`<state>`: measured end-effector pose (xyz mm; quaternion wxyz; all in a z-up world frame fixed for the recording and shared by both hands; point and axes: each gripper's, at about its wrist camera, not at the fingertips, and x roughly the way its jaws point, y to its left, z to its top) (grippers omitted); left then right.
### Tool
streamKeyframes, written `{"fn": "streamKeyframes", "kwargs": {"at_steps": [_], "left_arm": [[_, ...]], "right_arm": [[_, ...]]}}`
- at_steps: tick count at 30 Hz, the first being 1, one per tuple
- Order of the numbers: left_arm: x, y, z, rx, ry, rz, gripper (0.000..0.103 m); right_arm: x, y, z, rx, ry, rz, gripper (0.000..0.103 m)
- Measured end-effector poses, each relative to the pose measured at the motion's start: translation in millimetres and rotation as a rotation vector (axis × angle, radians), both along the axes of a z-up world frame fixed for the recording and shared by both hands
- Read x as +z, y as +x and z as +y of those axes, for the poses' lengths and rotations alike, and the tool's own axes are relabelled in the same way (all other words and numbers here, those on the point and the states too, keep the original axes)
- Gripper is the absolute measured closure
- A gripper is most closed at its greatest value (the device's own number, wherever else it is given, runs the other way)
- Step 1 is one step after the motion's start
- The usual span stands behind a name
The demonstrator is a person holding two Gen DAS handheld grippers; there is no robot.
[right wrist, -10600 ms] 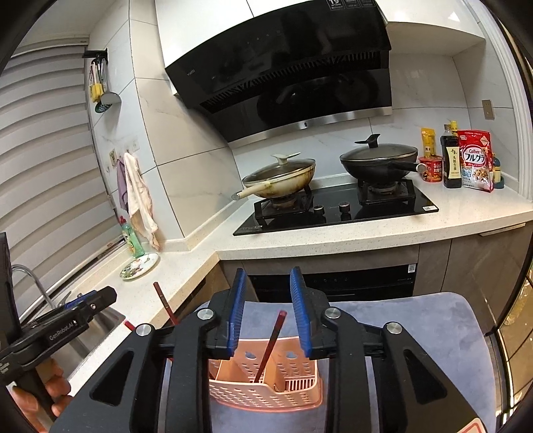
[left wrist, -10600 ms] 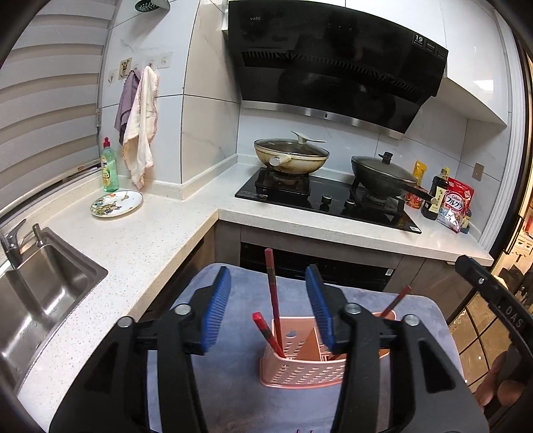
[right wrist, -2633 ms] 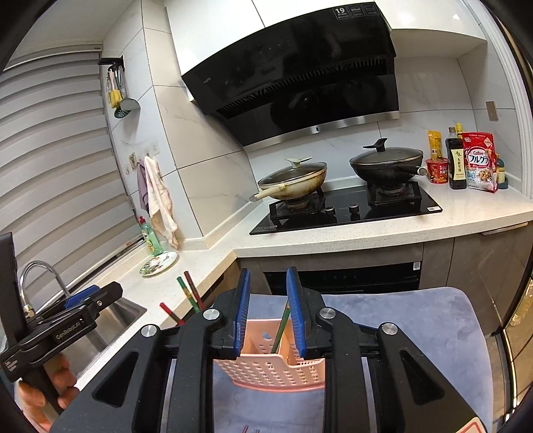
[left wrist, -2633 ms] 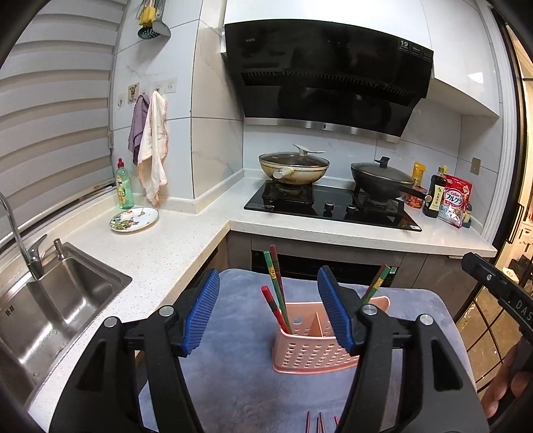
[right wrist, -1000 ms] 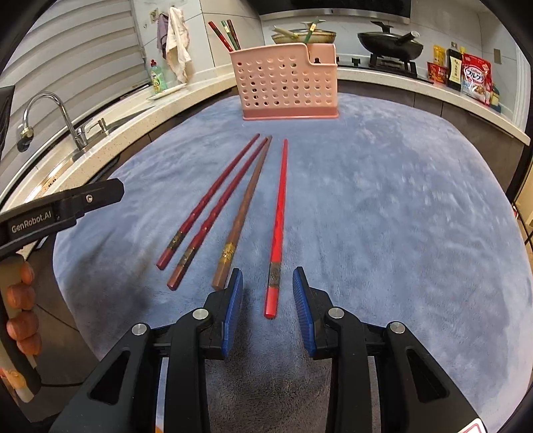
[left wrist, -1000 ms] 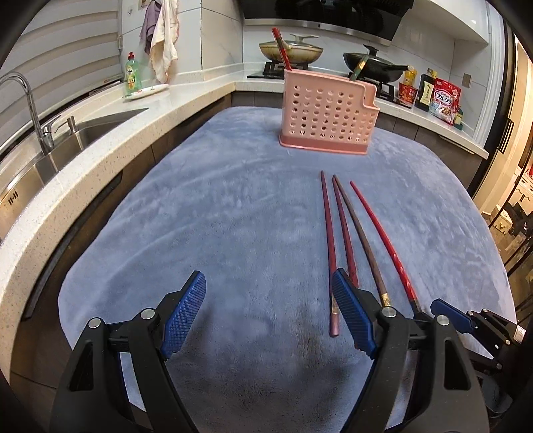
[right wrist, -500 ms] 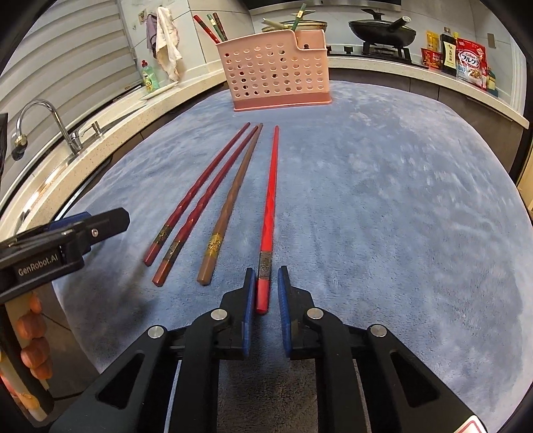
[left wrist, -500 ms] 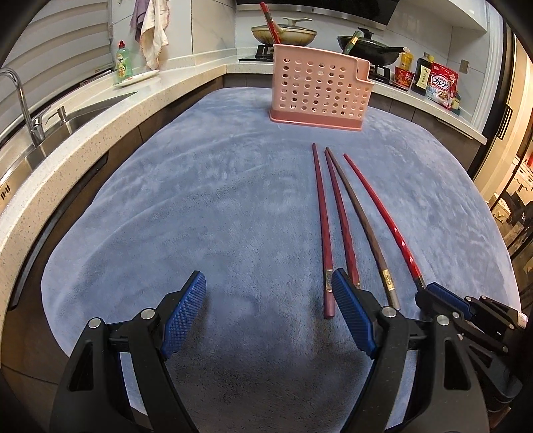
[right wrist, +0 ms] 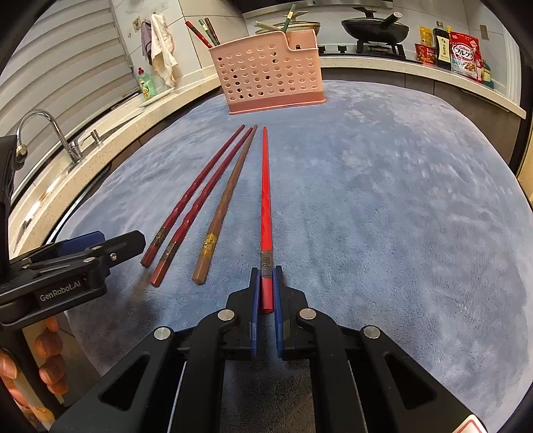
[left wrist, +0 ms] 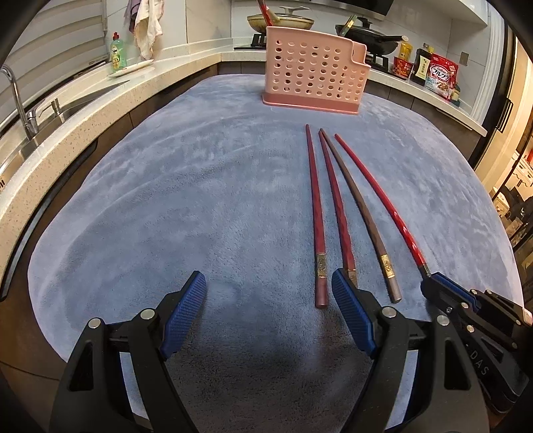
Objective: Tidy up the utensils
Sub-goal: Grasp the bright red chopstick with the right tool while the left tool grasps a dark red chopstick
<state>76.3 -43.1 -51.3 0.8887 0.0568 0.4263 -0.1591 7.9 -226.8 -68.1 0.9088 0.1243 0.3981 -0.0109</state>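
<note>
Several chopsticks lie side by side on a blue-grey mat (right wrist: 383, 200). My right gripper (right wrist: 266, 276) is shut on the thick end of the bright red chopstick (right wrist: 265, 186), which lies flat on the mat. It also shows in the left wrist view (left wrist: 376, 196), with the right gripper (left wrist: 433, 283) at its end. A brown chopstick (right wrist: 230, 196) and two dark red chopsticks (right wrist: 196, 196) lie to its left. My left gripper (left wrist: 269, 316) is open and empty, low over the mat near their thick ends. A pink perforated holder (right wrist: 269, 73) with chopsticks in it stands at the mat's far end.
A counter with a sink and tap (right wrist: 50, 133) runs along the left. A dish soap bottle (left wrist: 116, 55) and a plate stand on it. A stove with a pan and a wok (right wrist: 374, 26) is behind the holder. Food packets (right wrist: 464, 53) stand at the back right.
My right gripper has closed its jaws fully onto the red chopstick's end. Both grippers moved slightly forward and lower over the mat. The other chopsticks have not moved.
</note>
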Motion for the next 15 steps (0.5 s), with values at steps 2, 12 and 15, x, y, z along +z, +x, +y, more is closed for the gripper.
{"fn": "streamKeyframes", "kwargs": {"at_steps": [2,12,15], "left_arm": [[-3,1,0,0.003,0.003,0.005,0.029],[-12,5,-7,0.005,0.021,0.006,0.028],[-13,5,-8,0.008,0.029,-0.002,0.028]], "right_arm": [[0,-1,0,-0.001,0.001,-0.001,0.096],[-1,-1,0,-0.002,0.004,-0.005,0.096],[-1,-1,0,-0.002,0.003,-0.005,0.096]]}}
